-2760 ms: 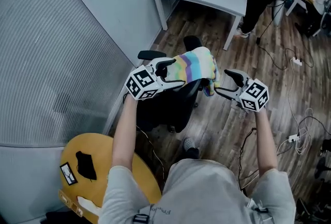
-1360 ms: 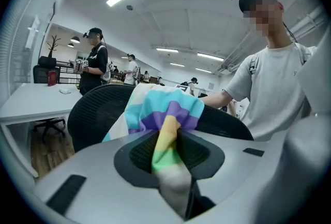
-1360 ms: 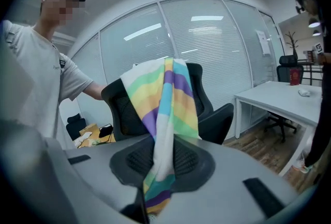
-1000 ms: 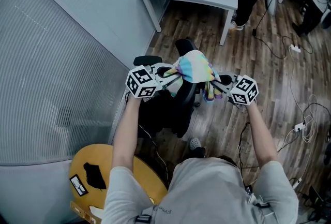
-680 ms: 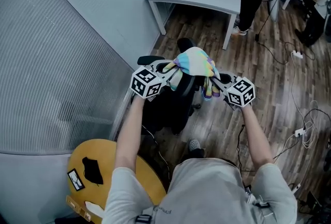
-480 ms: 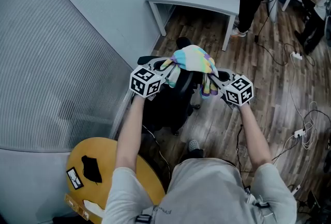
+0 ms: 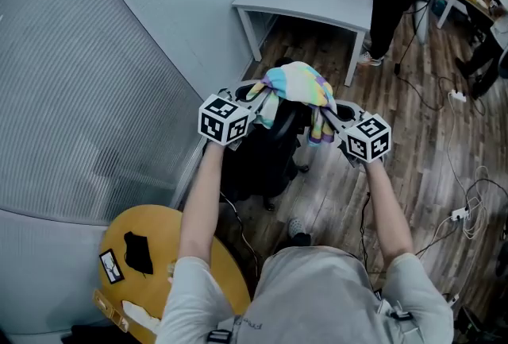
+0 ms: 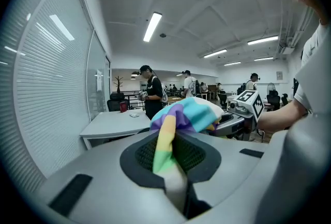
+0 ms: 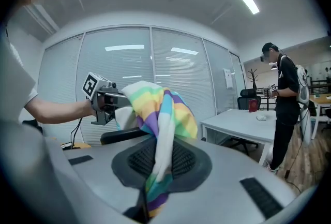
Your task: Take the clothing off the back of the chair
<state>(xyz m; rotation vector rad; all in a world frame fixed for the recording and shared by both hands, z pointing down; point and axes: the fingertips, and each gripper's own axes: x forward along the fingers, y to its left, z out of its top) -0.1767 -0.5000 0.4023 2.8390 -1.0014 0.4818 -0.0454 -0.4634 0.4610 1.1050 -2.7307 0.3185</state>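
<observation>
Pinching one end of the rainbow-striped clothing, the left claw is pressed together on the cloth; its own view shows a yellow-green fold running down between the jaws. The right claw is closed on the other end in the same way, with purple, blue and yellow stripes trapped in its jaws. The clothing hangs bunched between the two claws, above the top edge of the back of the black chair. A loose flap trails down at the right side, and whether it touches the chair cannot be told.

The cubes carry only black-and-white square markers. The print on the shirt is too small to read, as is the small card near the left edge of the yellow round table.

A few seconds ago the clothing lay draped flat over the chair back and both claws stood spread at its sides. A second ago they were already shut on it, lower down. Since then both have come up together, and the cloth has risen with them.
</observation>
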